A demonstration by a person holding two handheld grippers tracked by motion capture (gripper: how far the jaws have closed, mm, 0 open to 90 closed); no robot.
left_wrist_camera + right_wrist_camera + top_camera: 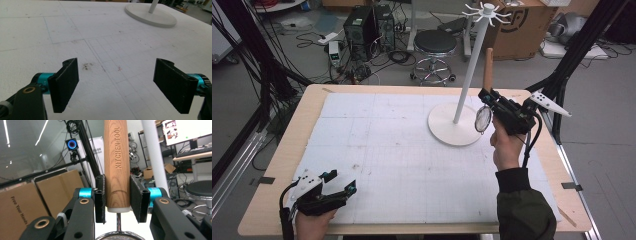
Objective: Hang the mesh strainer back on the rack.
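1. So the right gripper [490,101] is clamped on the wooden handle [117,165] of a small strainer [483,120], both pads pressed flat against the wood just above where the metal stem starts. Handle points up, mesh bowl hangs below the jaws, all held in the air over the right side of the table.
2. It sits right next to the white hook stand [470,70], whose round base [452,129] rests on the far right of the foam mat [387,150]. My guess: handle-up makes sense if the plan is to hang it on one of the hooks at the top [486,11], since the handle end has to reach them.
3. Gripping low on the handle leaves the top end free, which should help.
4. Left gripper [343,186] rests at the near left corner, jaws wide apart with nothing between them, well out of the way.
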